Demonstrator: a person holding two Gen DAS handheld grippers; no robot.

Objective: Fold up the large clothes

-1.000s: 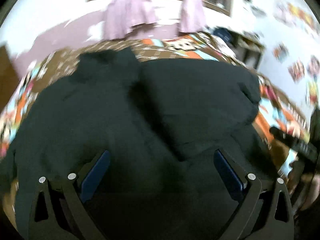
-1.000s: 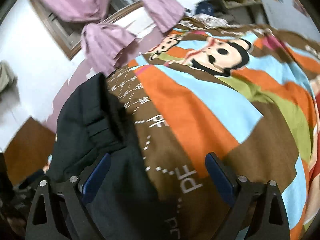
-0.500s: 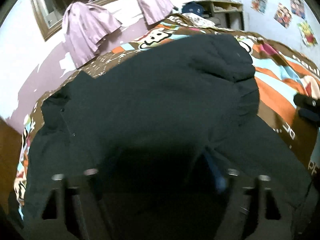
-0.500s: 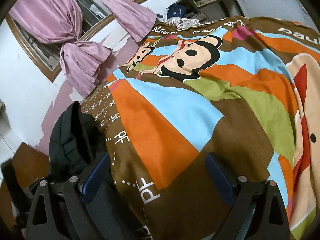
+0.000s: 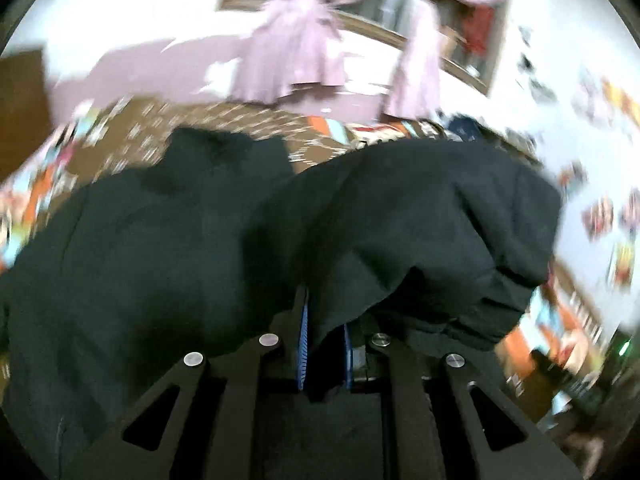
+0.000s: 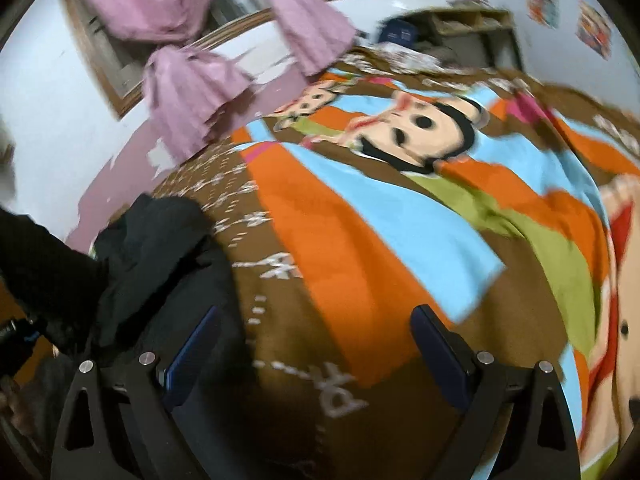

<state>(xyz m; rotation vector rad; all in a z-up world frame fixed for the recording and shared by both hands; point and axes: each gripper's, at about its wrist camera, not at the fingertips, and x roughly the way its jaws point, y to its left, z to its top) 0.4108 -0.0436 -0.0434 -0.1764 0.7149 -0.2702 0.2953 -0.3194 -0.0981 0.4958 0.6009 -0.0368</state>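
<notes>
Fold step underway: left hand-held gripper clenched on black jacket edge, right hand-held gripper released over bed blanket; next, carry flap across w/o slip.

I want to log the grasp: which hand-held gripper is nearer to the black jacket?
Left. The left hand-held gripper is shut on the black jacket. The right hand-held gripper is open over the blanket, beside the jacket.

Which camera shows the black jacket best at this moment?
The left wrist view. The black jacket fills most of it, with a fold pinched in the left gripper. The right wrist view catches only a bunched edge at lower left, beside the open right gripper over the blanket.
</notes>
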